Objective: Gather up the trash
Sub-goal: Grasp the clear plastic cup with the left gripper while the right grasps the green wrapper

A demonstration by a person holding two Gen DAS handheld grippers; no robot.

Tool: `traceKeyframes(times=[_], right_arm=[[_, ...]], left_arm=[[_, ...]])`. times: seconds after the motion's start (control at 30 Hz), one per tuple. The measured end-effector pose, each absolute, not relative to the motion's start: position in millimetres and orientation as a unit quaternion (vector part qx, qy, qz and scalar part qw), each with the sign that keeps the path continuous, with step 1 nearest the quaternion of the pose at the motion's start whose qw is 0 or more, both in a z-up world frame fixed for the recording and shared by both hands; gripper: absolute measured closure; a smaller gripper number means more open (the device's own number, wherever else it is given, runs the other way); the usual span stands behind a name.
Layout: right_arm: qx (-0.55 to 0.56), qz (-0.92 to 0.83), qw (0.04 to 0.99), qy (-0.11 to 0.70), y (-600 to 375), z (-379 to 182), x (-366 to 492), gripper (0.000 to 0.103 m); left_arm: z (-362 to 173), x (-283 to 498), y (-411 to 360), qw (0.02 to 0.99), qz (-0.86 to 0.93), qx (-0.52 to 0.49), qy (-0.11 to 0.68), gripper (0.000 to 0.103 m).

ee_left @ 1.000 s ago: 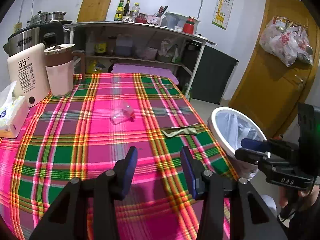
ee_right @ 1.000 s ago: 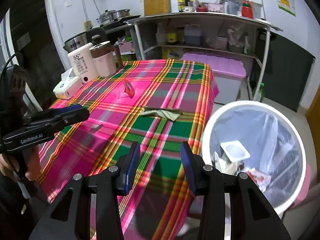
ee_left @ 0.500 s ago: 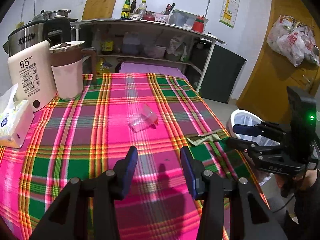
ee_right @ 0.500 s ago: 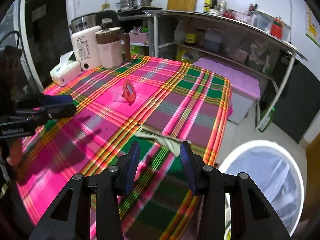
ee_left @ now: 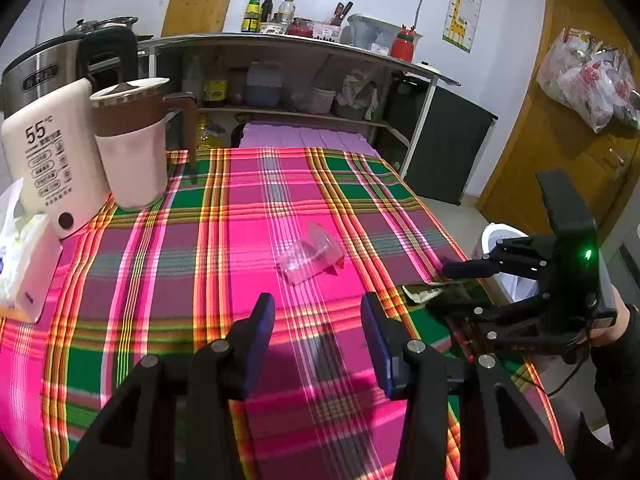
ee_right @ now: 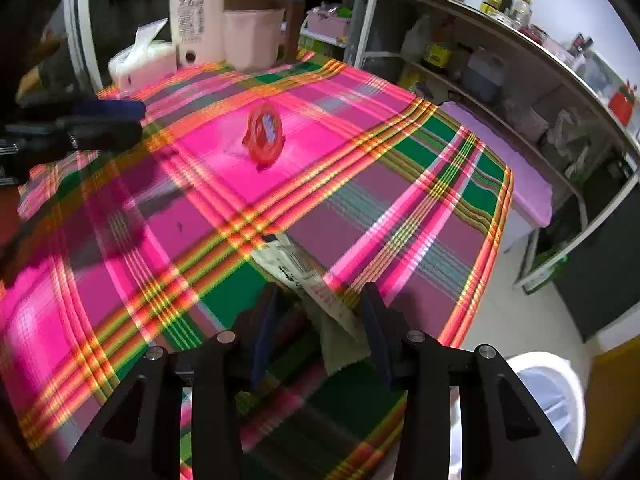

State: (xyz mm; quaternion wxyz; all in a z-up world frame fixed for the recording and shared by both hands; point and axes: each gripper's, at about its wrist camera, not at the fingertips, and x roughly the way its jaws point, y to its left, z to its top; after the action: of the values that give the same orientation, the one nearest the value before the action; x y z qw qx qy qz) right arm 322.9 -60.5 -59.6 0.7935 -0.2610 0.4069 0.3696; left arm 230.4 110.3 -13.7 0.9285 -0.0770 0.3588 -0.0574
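Note:
A clear plastic cup point(ee_left: 310, 256) with a red lid point(ee_right: 264, 136) lies on its side in the middle of the plaid tablecloth point(ee_left: 160, 280). My left gripper point(ee_left: 318, 332) hovers just short of it, open and empty. A flattened pale wrapper point(ee_right: 296, 264) lies near the table's right edge, and its near end runs between the fingers of my right gripper point(ee_right: 322, 320). That gripper is open, its pads clear of the wrapper. In the left wrist view the right gripper point(ee_left: 444, 286) stands over the wrapper point(ee_left: 420, 292). The left gripper point(ee_right: 138, 120) shows at the right wrist view's left edge.
A white bin point(ee_left: 500, 236) with a liner stands on the floor beside the table's right edge point(ee_right: 548, 392). A pink jug point(ee_left: 132, 148), a white water heater point(ee_left: 48, 160) and a tissue pack point(ee_left: 24, 264) crowd the far left corner. Shelves stand behind the table.
My right gripper swung from above the bin to the table and came down around the wrapper. My left gripper moved forward, closer to the cup. Both stayed open.

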Motion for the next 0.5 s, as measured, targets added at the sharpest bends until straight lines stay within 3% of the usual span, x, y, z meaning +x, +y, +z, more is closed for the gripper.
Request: traceKeyframes(times=[0.07,0.1,0.5], right_arm=[[-0.235,0.359,0.797,0.425,-63.7,-58.9,327.2,0.067],[-0.224,0.358,0.797,0.432,-64.2,-58.6,327.7,0.081],[-0.155,0.345,0.815,0.439,-70.4,-46.8,301.4,0.087]], left_arm=[[-13.9,237.0,110.3,0.928,-0.06,-0.072,0.361,0.057],[-13.9,240.8,110.0,0.928,-0.064,-0.068,0.362,0.057],[-26.4,282.7,105.7,0.925,-0.088,-0.006,0.37,0.048]])
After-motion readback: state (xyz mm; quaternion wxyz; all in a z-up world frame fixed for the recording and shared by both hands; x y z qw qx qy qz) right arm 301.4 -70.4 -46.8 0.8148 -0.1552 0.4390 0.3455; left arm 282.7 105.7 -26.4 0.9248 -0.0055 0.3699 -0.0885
